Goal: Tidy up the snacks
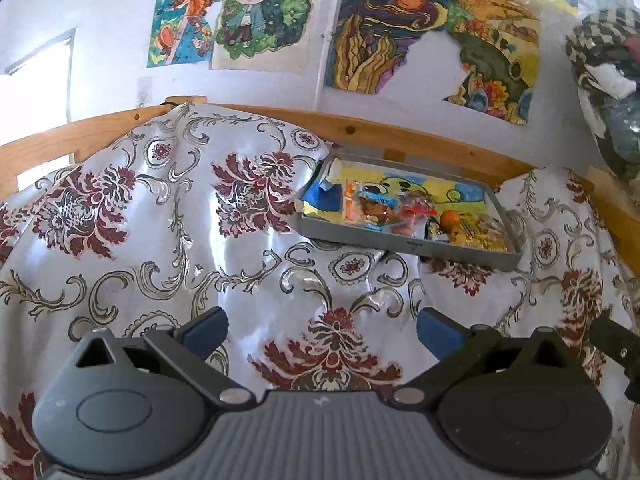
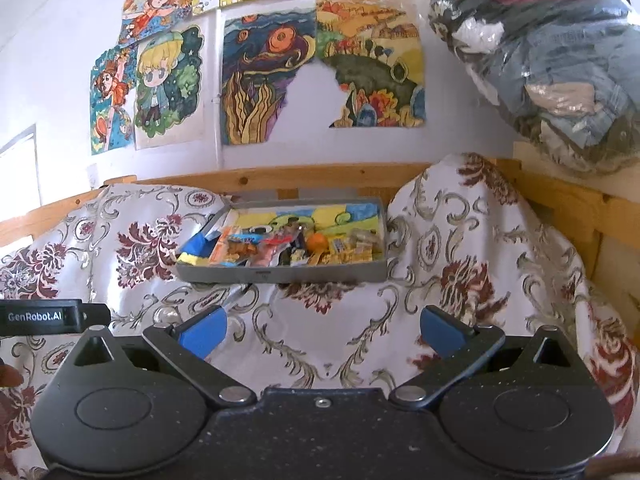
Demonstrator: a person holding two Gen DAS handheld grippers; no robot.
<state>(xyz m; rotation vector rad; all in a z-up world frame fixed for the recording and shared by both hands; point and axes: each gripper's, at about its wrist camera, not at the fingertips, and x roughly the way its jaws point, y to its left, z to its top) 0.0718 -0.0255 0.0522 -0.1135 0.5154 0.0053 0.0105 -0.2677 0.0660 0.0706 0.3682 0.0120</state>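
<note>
Hovering hand-held gripper (image 2: pixel 322 330), fingers apart

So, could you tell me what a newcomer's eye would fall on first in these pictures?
Probably the bright hand-coloured drawings taped across the white wall. Below them, a shallow grey tray of colourful snack packets sits on a floral cloth, between two draped humps. Both grippers, left and right, are open and empty in the foreground.
</note>
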